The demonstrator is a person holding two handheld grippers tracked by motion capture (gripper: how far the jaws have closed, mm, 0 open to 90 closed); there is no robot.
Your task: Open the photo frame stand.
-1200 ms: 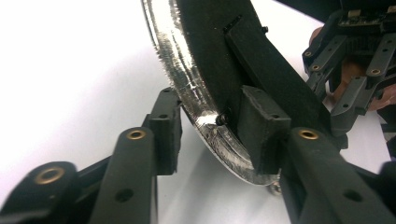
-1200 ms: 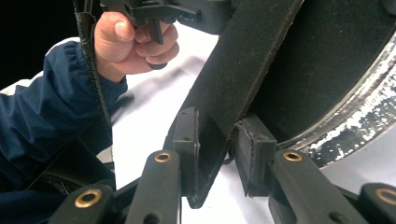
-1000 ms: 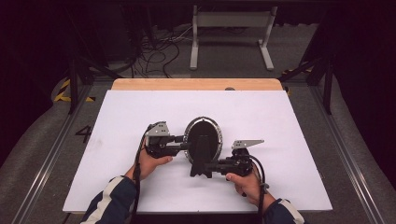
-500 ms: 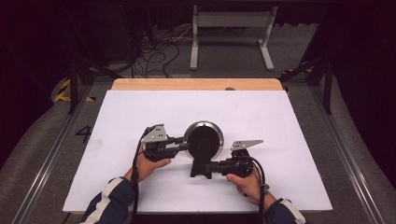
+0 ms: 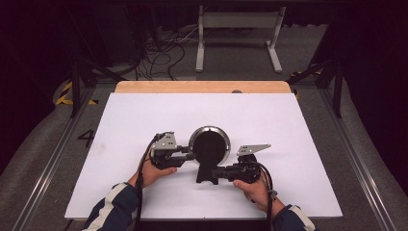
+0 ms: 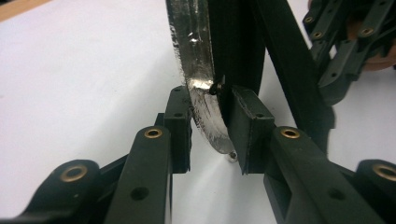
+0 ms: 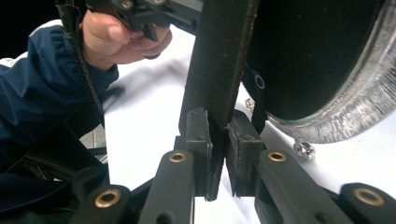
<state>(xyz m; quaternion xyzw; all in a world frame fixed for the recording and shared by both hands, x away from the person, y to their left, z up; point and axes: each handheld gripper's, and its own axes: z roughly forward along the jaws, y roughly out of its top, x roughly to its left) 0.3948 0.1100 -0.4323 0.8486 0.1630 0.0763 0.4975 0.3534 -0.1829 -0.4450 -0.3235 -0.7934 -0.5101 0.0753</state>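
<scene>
Right gripper view, nearest first: right gripper (image 7: 219,135) closed down to a narrow gap, its pads clamping the lower end of the black strut (image 7: 219,60) that hangs off the back of the round frame (image 7: 322,51). Just beyond, at right, the silver rim (image 7: 355,116) resting on the white table top (image 7: 149,121), with the left hand (image 7: 119,39) farther off at upper left.

Left gripper view: left gripper (image 6: 210,121) partly closed, one pad on each side of the rim's lower edge, pinching it or very nearly so.

High view: frame standing near the middle of the table, a little toward the near edge, between the two hands; left gripper at its left side, right gripper at the foot of the strut.

Looks like the step of propping the frame up: rim steadied on one side, strut drawn out behind. Next move calls for swinging the strut's foot down onto the table and far enough back to carry the lean, keeping the rim pinched until the weight settles, then easing both grips off slowly.

Frame on edge and close to upright, black back turned to the near edge, front facing the far edge. No long axis in the round disc itself; strut's length running from the back of the disc down and toward the person
</scene>
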